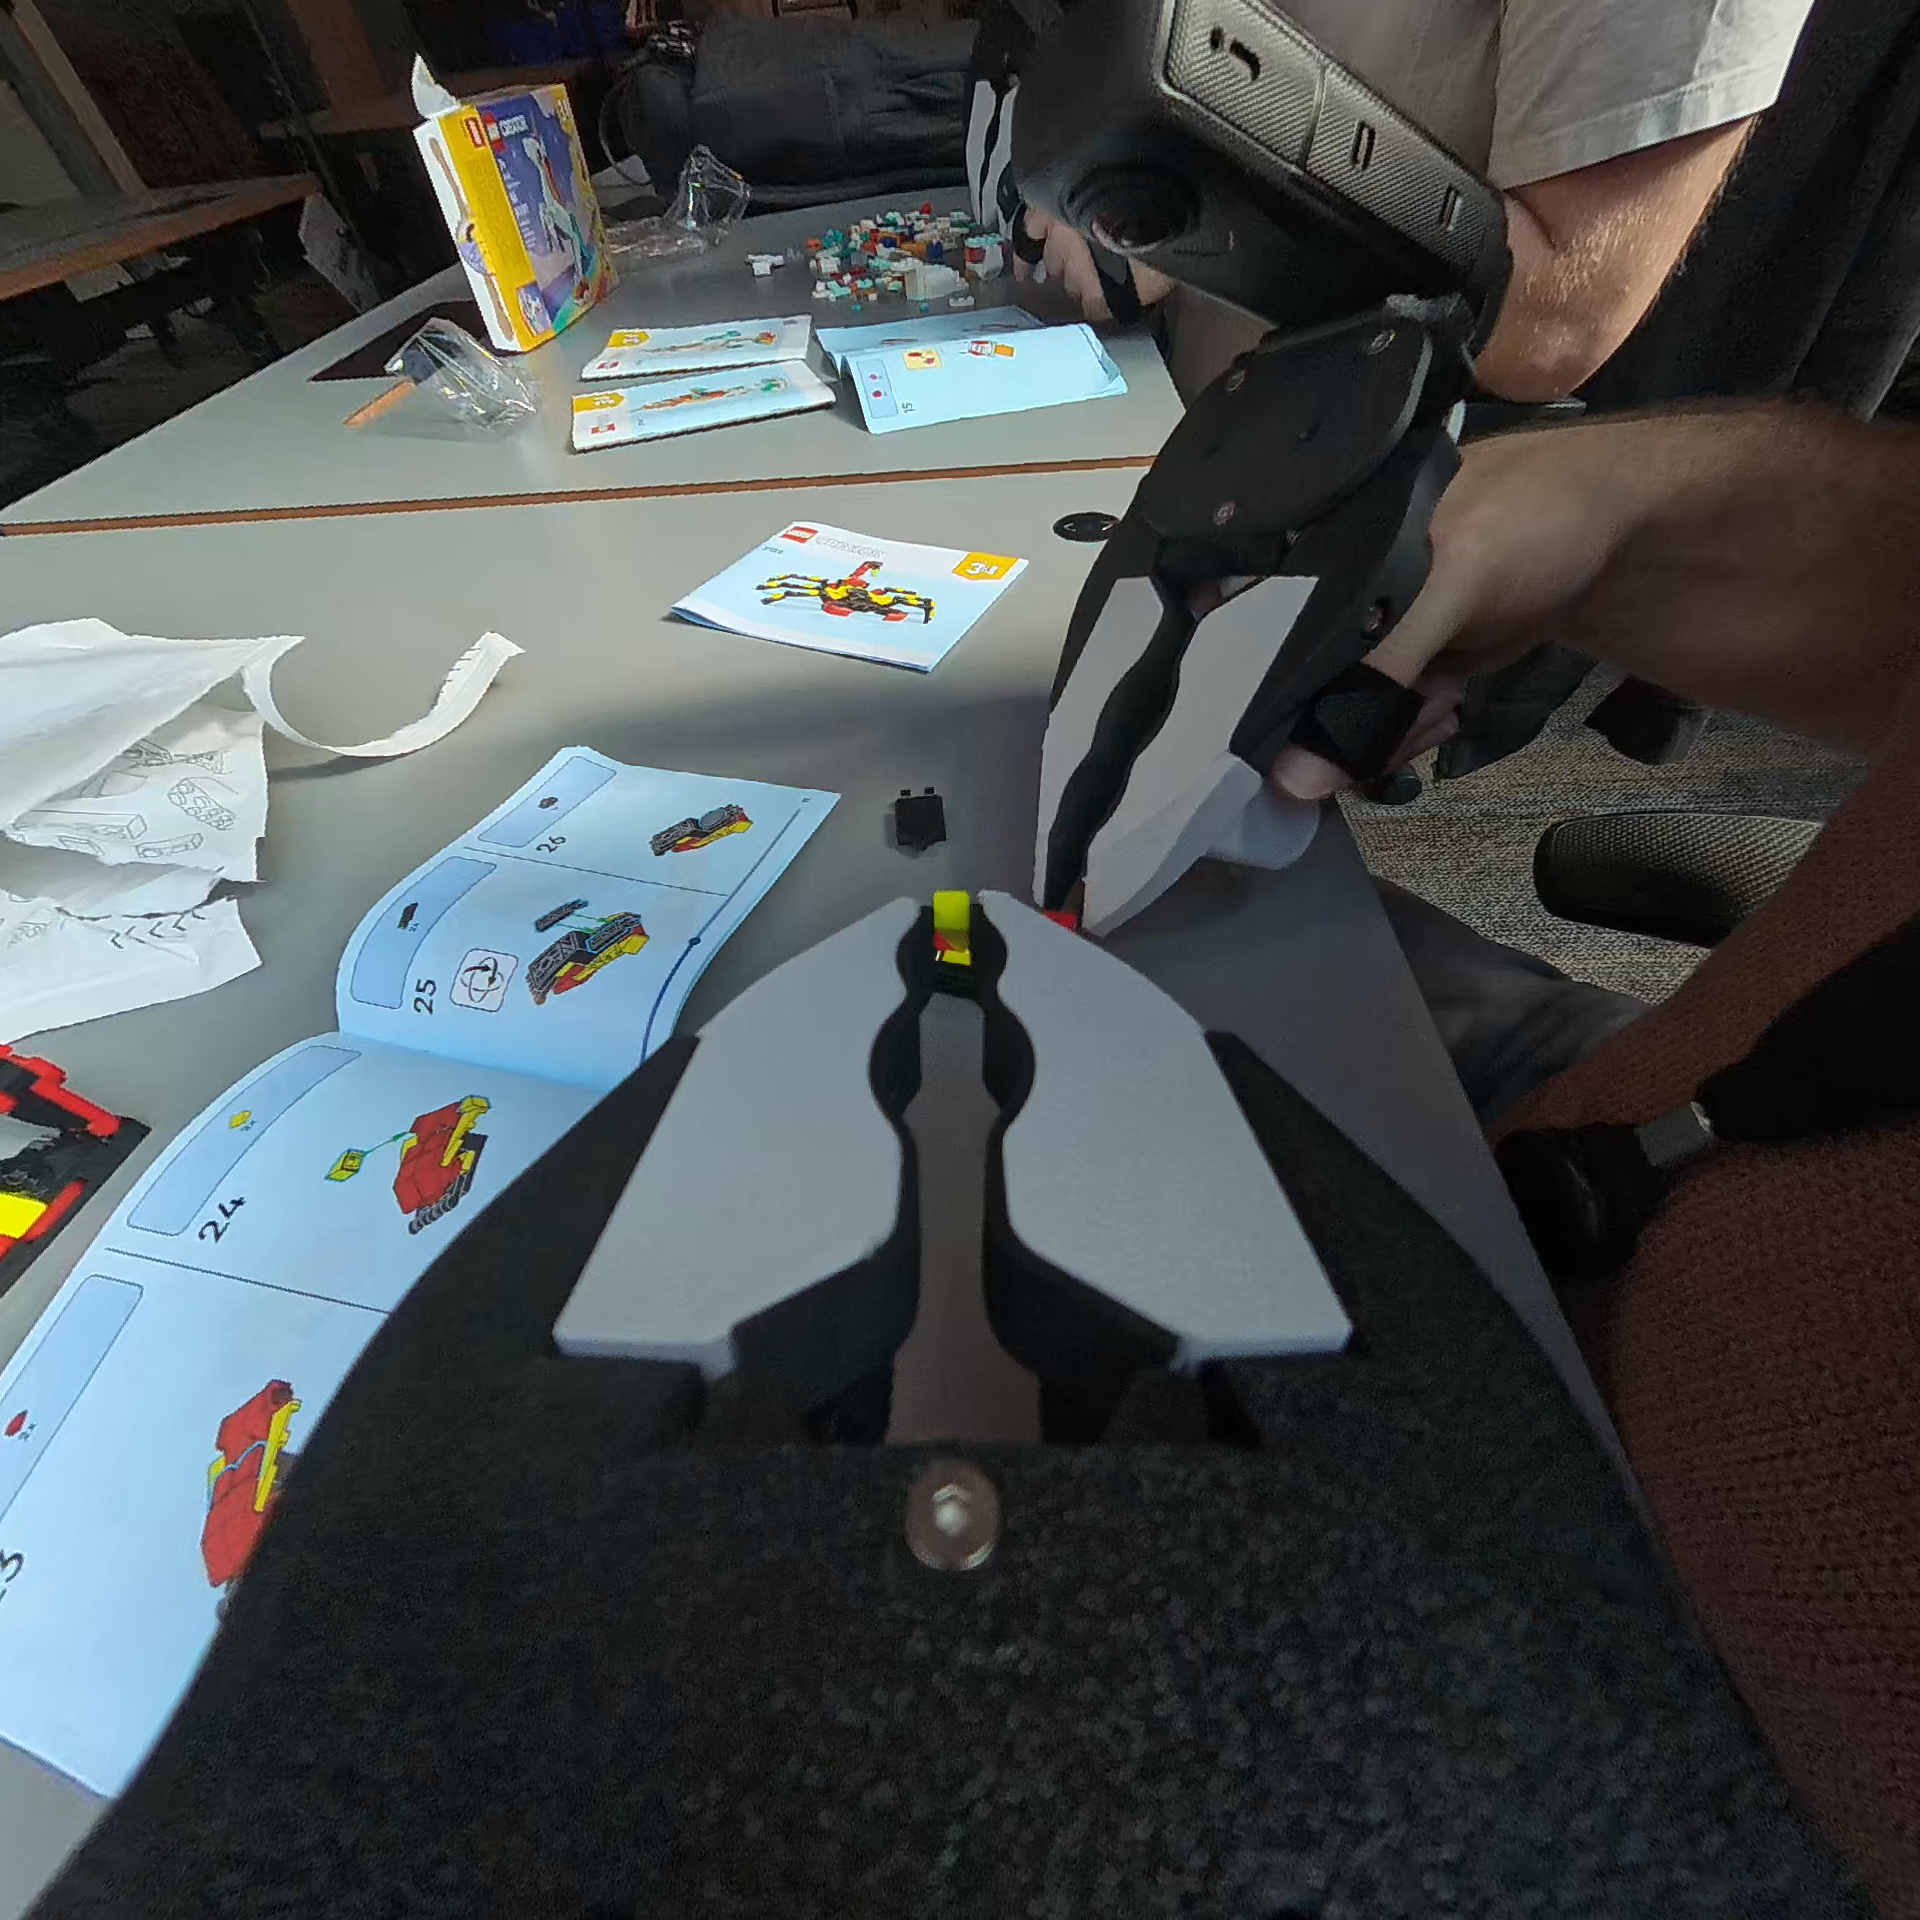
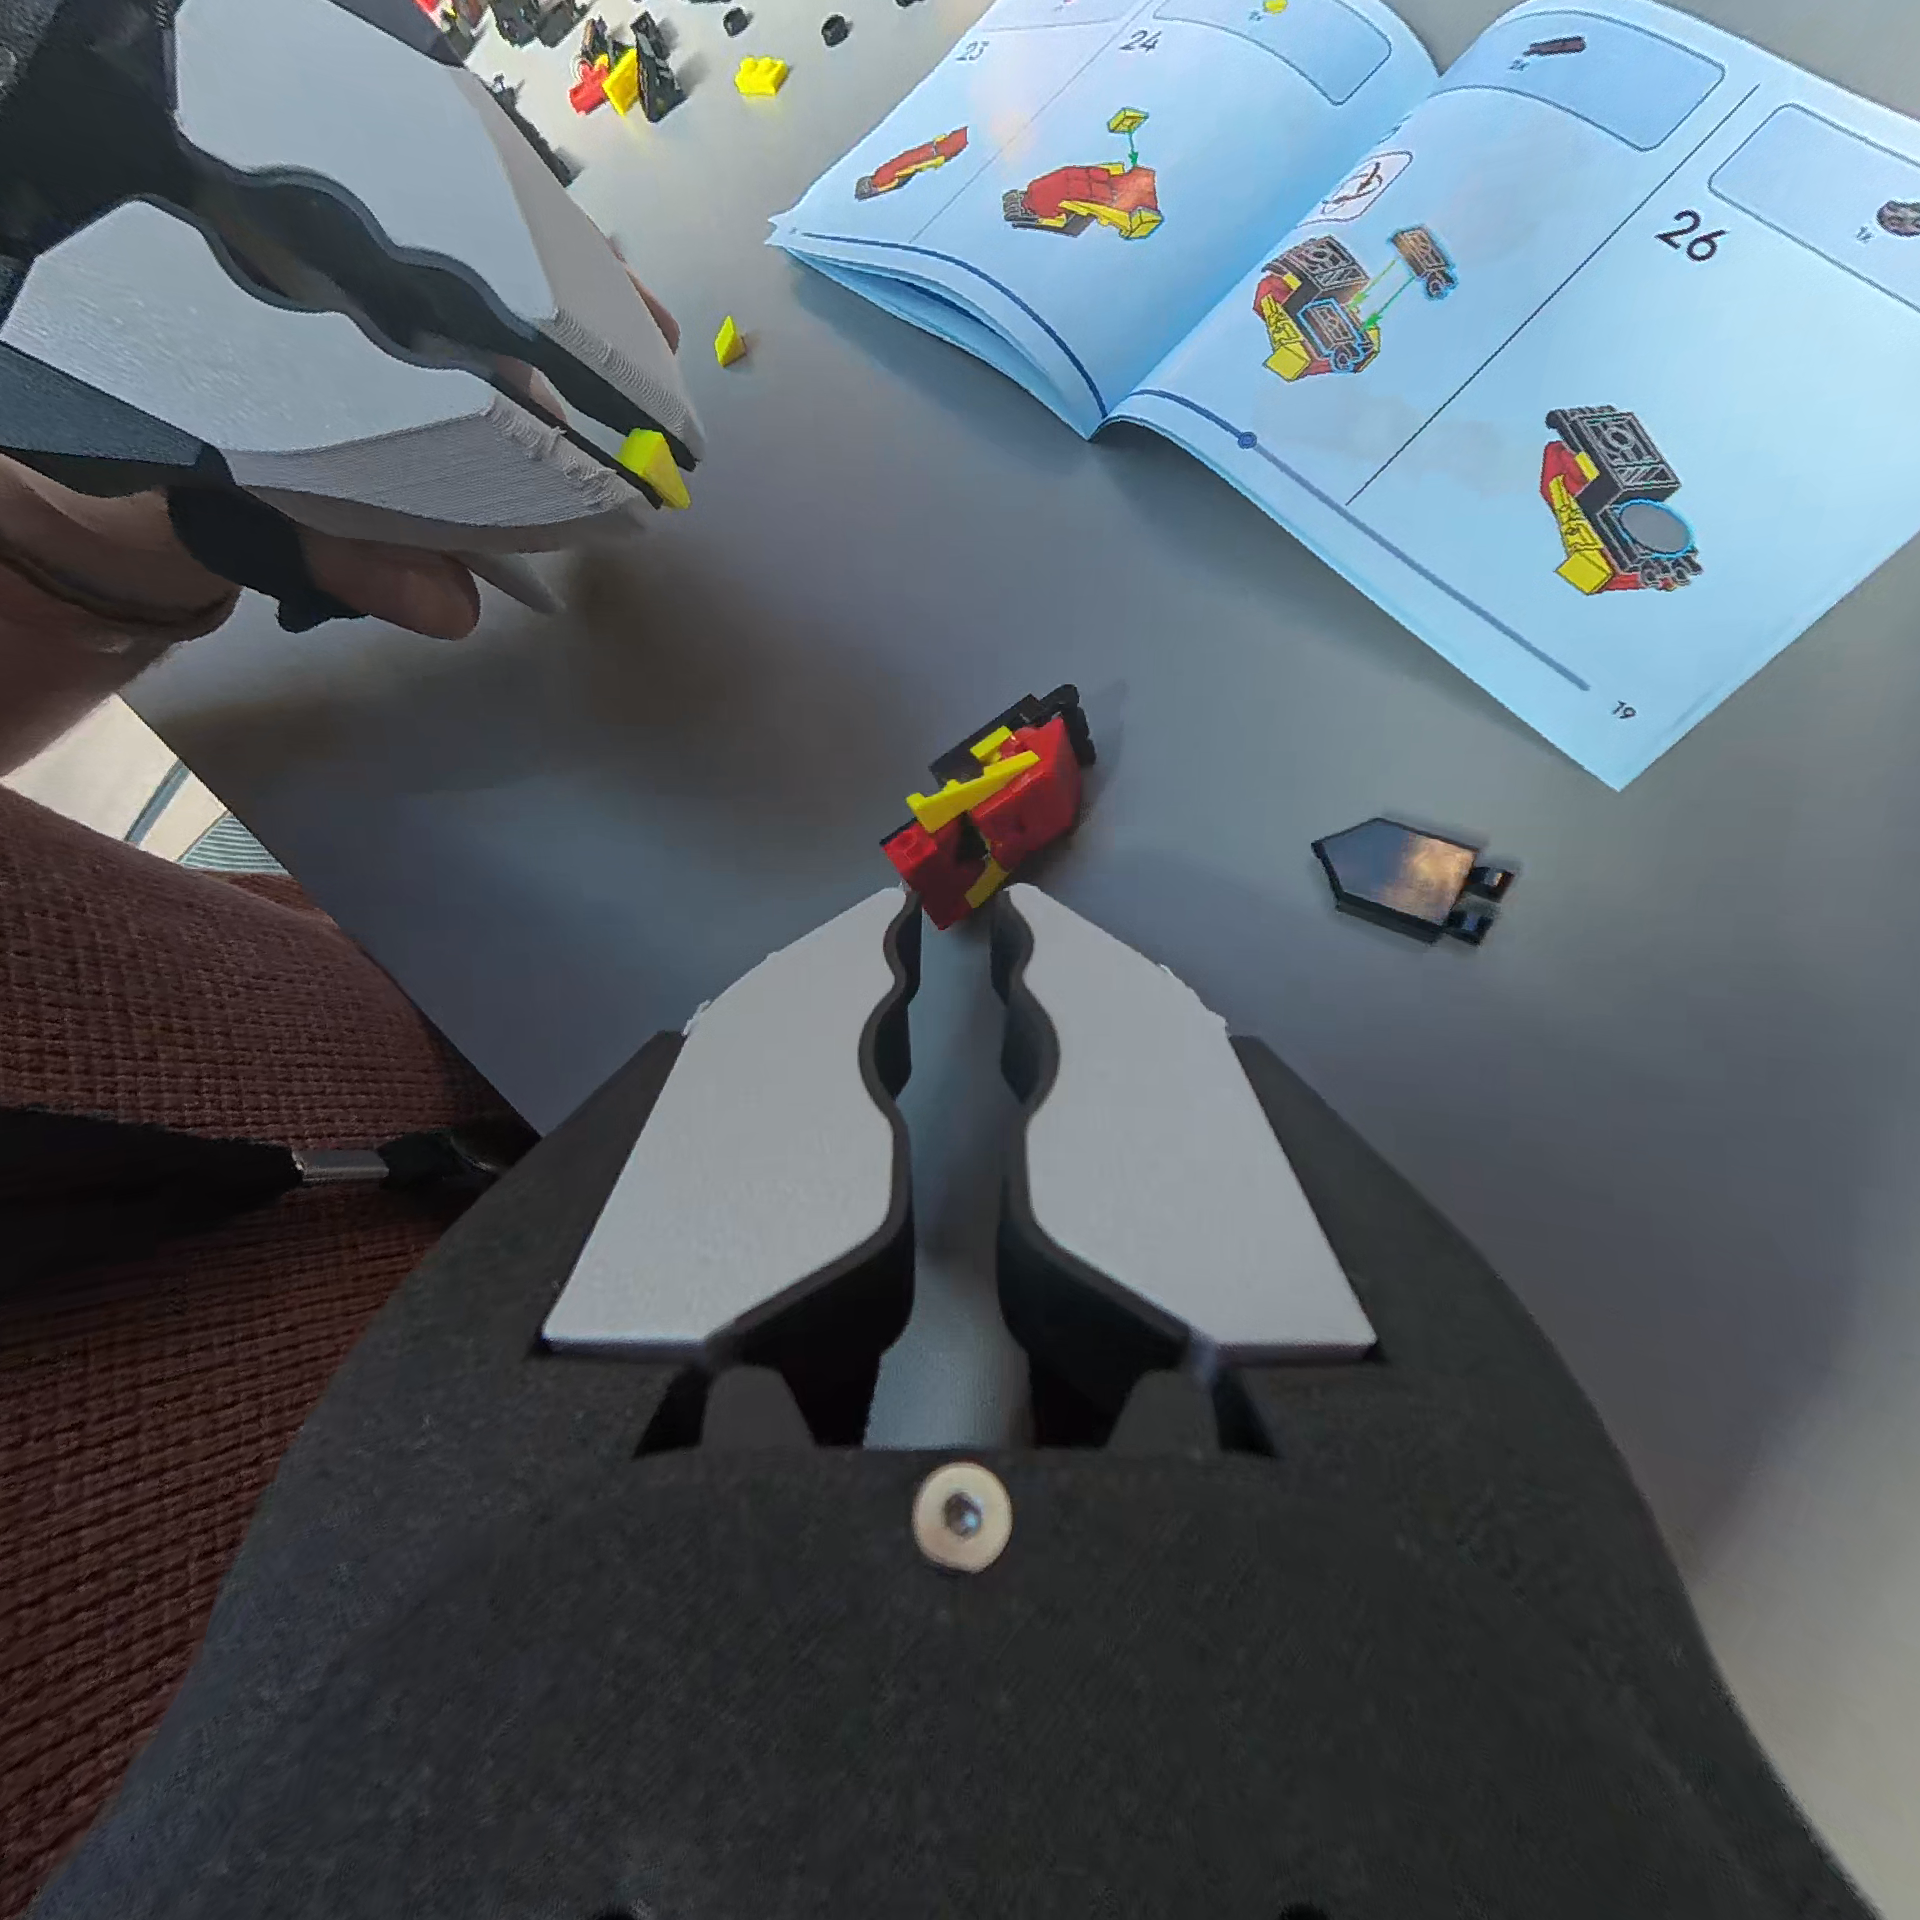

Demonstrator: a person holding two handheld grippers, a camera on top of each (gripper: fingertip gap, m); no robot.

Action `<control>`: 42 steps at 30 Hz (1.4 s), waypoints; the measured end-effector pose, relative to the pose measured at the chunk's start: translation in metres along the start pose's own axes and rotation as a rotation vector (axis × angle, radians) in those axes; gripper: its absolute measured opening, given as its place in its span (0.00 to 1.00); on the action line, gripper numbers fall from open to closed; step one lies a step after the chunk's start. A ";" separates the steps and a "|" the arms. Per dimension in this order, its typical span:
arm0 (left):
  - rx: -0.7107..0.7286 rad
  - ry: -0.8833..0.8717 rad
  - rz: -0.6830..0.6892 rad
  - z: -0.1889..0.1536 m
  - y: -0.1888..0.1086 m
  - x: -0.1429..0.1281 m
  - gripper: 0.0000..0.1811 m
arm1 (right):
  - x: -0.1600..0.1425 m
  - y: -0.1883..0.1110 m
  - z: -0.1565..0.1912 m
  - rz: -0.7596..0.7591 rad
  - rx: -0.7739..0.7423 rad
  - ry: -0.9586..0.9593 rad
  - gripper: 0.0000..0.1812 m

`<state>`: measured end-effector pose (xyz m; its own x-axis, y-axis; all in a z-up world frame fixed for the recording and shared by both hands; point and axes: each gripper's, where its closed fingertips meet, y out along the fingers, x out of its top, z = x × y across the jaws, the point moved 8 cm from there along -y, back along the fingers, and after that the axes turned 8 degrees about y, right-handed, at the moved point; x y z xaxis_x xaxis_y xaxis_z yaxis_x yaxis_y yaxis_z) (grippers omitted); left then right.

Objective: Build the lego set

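Observation:
My left gripper is shut on a small yellow wedge piece, held just above the grey table. In the right wrist view the left gripper shows at the upper left with the yellow wedge at its tips. My right gripper is closed on the near corner of a small red, yellow and black lego assembly resting on the table. In the left wrist view the right gripper stands just right of my left tips, a bit of red showing there.
An open blue instruction booklet lies beyond the assembly. A flat black piece lies to its right, a loose yellow slope and several small pieces farther off. Torn paper bag, closed booklet and lego box lie farther back. The tips of one gripper are about 8 cm away from the tips of the other.

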<state>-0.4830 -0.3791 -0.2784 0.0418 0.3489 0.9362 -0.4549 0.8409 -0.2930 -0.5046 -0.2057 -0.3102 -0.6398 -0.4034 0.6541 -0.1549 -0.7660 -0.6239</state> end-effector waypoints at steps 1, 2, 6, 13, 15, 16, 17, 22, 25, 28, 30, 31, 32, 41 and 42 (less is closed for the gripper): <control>-0.002 0.004 0.003 0.000 0.000 0.000 0.03 | 0.000 0.000 0.000 -0.003 -0.004 -0.001 0.07; -0.003 0.008 0.006 0.001 0.000 -0.001 0.03 | 0.000 0.001 0.000 -0.005 -0.006 0.000 0.07; -0.012 0.016 0.030 0.001 0.001 -0.005 0.03 | -0.001 0.000 -0.002 -0.012 -0.006 0.012 0.07; -0.032 0.061 0.100 -0.002 0.011 -0.009 0.03 | -0.002 0.001 -0.004 -0.005 -0.004 0.016 0.07; -0.039 0.078 0.108 -0.003 0.013 -0.009 0.03 | -0.002 0.001 -0.004 -0.008 -0.008 0.015 0.07; -0.044 0.084 0.109 -0.004 0.014 -0.008 0.03 | -0.002 0.001 -0.004 -0.003 -0.012 0.012 0.07; -0.047 0.089 0.110 -0.004 0.015 -0.008 0.03 | -0.003 0.001 -0.005 0.001 -0.012 0.012 0.07; -0.057 0.107 0.121 -0.005 0.017 -0.007 0.03 | -0.004 -0.001 -0.007 -0.012 -0.012 0.021 0.07; -0.059 0.113 0.121 -0.006 0.018 -0.006 0.03 | -0.004 -0.003 -0.008 -0.015 -0.013 0.025 0.07; -0.061 0.112 0.128 -0.007 0.018 -0.007 0.03 | -0.005 -0.004 -0.009 -0.015 -0.018 0.024 0.08; -0.061 0.113 0.130 -0.008 0.018 -0.006 0.03 | -0.004 -0.005 -0.010 -0.018 -0.017 0.025 0.08; -0.060 0.114 0.131 -0.008 0.018 -0.006 0.03 | -0.004 -0.005 -0.011 -0.015 -0.016 0.026 0.08; -0.059 0.114 0.133 -0.008 0.017 -0.006 0.03 | -0.004 -0.006 -0.012 -0.014 -0.018 0.026 0.08; -0.027 0.123 0.025 -0.003 0.010 0.001 0.03 | 0.013 -0.021 0.002 -0.177 0.179 -0.014 0.11; -0.039 0.127 -0.009 -0.004 0.009 0.004 0.03 | 0.017 -0.022 0.008 -0.218 0.223 -0.034 0.12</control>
<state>-0.4838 -0.3684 -0.2783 0.1594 0.3884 0.9076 -0.4191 0.8590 -0.2940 -0.5061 -0.1995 -0.2815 -0.5838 -0.2306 0.7785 -0.1145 -0.9258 -0.3602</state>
